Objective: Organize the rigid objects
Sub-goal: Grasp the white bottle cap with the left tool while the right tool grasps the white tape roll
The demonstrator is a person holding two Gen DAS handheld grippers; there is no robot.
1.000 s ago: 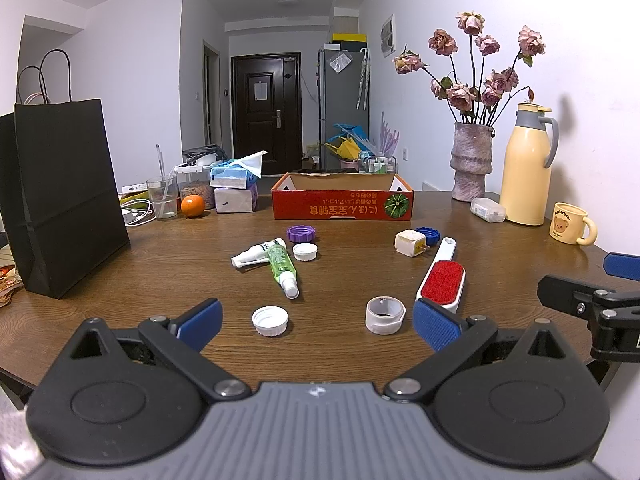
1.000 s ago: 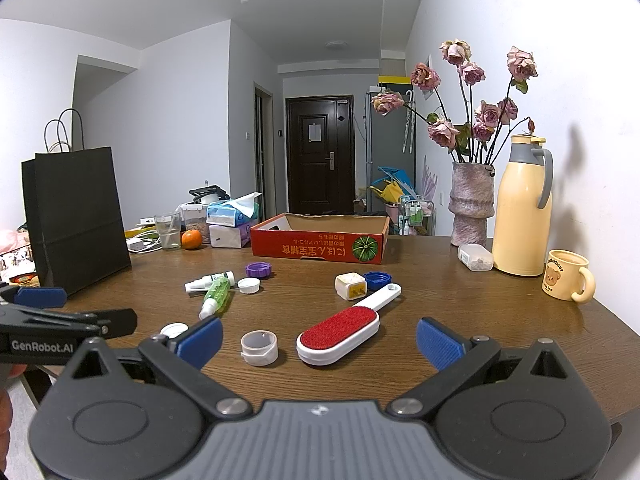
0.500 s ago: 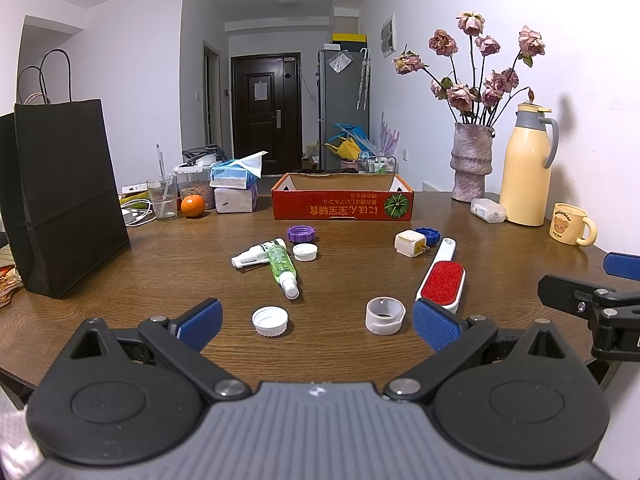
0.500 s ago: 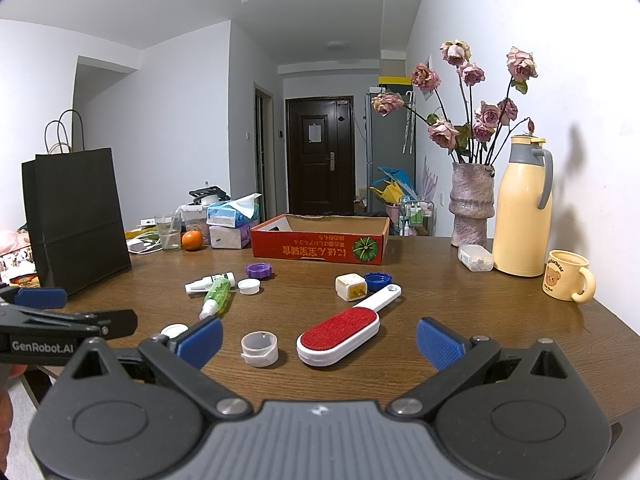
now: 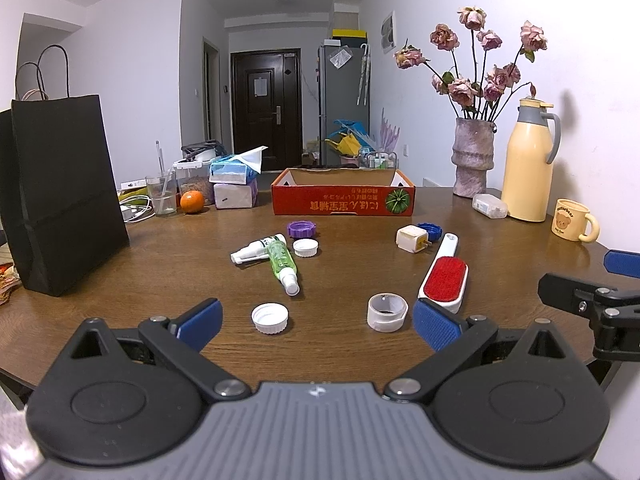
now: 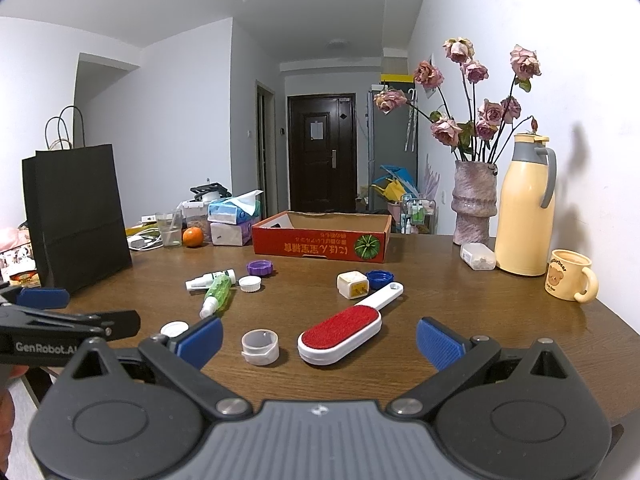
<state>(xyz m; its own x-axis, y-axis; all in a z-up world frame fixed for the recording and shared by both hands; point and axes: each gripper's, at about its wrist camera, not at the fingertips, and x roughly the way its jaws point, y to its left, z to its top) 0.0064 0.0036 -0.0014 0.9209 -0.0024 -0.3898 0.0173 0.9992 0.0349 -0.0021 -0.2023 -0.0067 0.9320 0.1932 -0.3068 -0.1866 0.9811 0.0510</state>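
Note:
Loose items lie on the brown table (image 5: 160, 264): a white cap (image 5: 270, 318), a white ring (image 5: 387, 312), a red-and-white lint brush (image 5: 443, 278), a green spray bottle (image 5: 283, 260), a white spray bottle (image 5: 256, 249), a purple lid (image 5: 302, 229), a small white cap (image 5: 305, 247), a cream cube (image 5: 412, 238) and a blue cap (image 5: 430, 231). My left gripper (image 5: 316, 322) hangs open near the front edge, with the cap and ring just ahead of it. My right gripper (image 6: 318, 340) is open too, low over the lint brush (image 6: 340, 334) and ring (image 6: 260, 346). An open red cardboard box (image 5: 342, 196) stands behind.
A black paper bag (image 5: 64, 200) stands at the left. Tissue packs (image 5: 234, 182), a glass (image 5: 162, 196) and an orange (image 5: 191, 201) sit at the back left. A vase of dried roses (image 5: 472, 156), a yellow flask (image 5: 528, 164), a bear mug (image 5: 572, 220) and a small clear box (image 5: 489, 205) line the right.

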